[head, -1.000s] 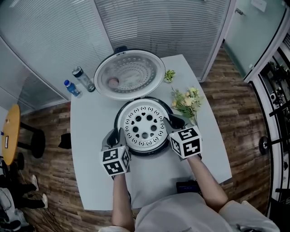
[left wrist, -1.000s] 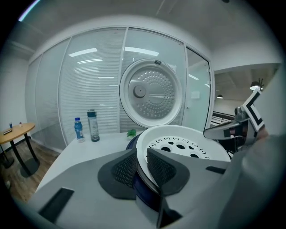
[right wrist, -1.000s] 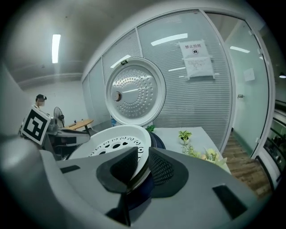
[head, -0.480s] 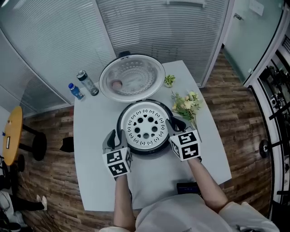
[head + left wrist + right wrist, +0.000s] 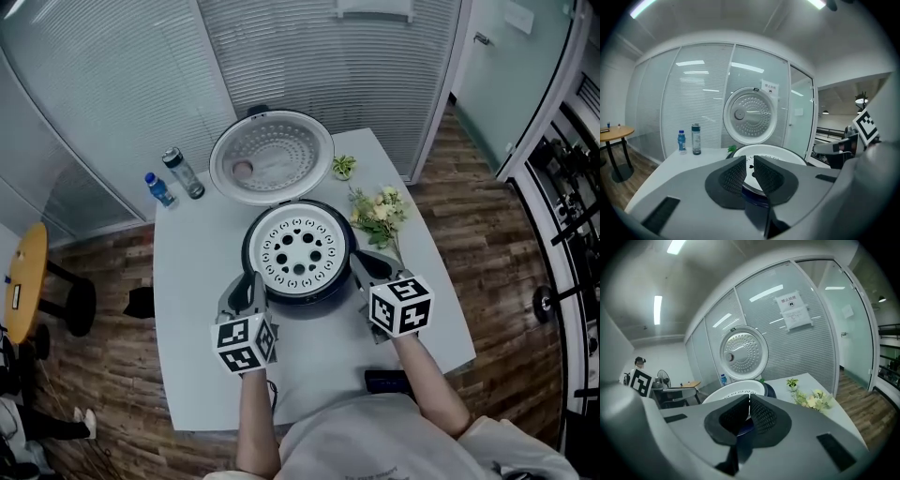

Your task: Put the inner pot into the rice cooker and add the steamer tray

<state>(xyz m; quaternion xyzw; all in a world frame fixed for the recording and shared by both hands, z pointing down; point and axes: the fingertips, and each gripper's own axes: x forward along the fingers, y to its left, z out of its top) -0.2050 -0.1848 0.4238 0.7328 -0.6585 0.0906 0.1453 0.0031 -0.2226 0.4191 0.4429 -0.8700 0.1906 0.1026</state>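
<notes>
A small dark flat object lies at the near edge of the tabletop. Just beyond it, the person holds two tongs, one in each hand.

The left tongs stand just beside the near-left wall of the rice cooker. Their pads are a narrow slit apart, having just been closing, and nothing is between them. The right tongs stand just beside the cooker's near-right wall, clenched shut on nothing. Neither pair touches the cooker.

The steamer tray, white and pierced with round holes, sits level in the mouth of the rice cooker, between and just beyond the two tongs. The inner pot cannot be made out beneath it. The cooker's lid stands open at the far side, its dimpled inner face showing.

To the right of the cooker lies one bunch of pale flowers. One small green plant stands beyond it, near the lid. At the far-left corner stand two bottles, upright and just beside each other: one blue-capped bottle and one taller dark bottle.
</notes>
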